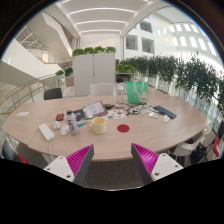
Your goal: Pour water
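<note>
Office table, raised jaws apparently apart

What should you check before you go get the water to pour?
1. Jaws open: ok, the gripper holds nothing, pads apart.
2. Yellow cup upright on the table: ok.
3. Cup within reach: not ok, it stands well beyond the jaws.
4. Water source found: cannot tell, small bottles stand left of the cup, contents unclear.
5. Path to cup free: ok, only bare table edge lies ahead.
</note>
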The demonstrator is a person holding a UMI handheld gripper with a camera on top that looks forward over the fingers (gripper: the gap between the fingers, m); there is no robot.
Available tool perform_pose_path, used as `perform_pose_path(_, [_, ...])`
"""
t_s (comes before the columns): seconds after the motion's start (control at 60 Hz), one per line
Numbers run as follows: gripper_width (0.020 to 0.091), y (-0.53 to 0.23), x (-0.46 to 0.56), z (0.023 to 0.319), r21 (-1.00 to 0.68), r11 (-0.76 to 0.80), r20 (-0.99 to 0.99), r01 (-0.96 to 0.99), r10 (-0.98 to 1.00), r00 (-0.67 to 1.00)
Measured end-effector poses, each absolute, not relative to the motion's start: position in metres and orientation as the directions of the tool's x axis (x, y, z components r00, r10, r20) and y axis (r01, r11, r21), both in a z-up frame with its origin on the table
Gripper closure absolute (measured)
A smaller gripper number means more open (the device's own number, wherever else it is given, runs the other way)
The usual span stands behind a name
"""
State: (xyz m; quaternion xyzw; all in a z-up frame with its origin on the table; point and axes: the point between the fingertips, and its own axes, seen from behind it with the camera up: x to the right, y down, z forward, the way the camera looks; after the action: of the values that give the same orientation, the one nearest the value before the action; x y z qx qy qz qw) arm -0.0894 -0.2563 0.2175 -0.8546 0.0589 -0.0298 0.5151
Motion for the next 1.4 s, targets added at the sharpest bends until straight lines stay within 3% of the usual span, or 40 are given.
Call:
perform_pose_path(0.217, [0.028, -0.27, -0.147, 0.208, -0.875, -0.477, -0.013, -0.086, -0.154, 0.988])
perform_pose_path(0.367, [0.0277, -0.246, -0.177, 0.208, -0.928, -0.369, 0.084, 0.056, -0.06, 0.995])
perform_pose_path(0.483, [0.028, -0.218, -0.206, 0.161, -0.933, -0.358, 0.041, 0.029, -0.027, 0.999])
perform_pose_path(0.583, [0.0279, -0.167, -0.241, 0.129, -0.936, -0.351, -0.009, -0.007, 0.003, 1.0])
perform_pose_path(0.7, [0.0279, -0.085, -0.279, 0.113, -0.947, -0.319, -0.004, 0.021, 0.077, 0.997])
perform_pose_path(0.867, [0.029, 0.022, -0.311, 0.099, -0.964, -0.261, 0.025, 0.057, 0.124, 0.992])
perform_pose_path(1.05, [0.0291, 0.103, -0.325, 0.086, -0.973, -0.231, -0.055, -0.029, 0.108, 0.993])
perform_pose_path(1.1, [0.0359, 0.119, -0.329, 0.082, -0.971, -0.235, -0.062, -0.033, 0.117, 0.991])
perform_pose_path(1.117, [0.0427, 0.121, -0.33, 0.08, -0.971, -0.238, -0.065, -0.035, 0.119, 0.991])
perform_pose_path(1.133, [0.0545, 0.124, -0.33, 0.078, -0.969, -0.243, -0.066, -0.036, 0.115, 0.991])
perform_pose_path(1.4, [0.0605, 0.135, -0.328, 0.077, -0.984, -0.169, -0.069, -0.051, 0.102, 0.992])
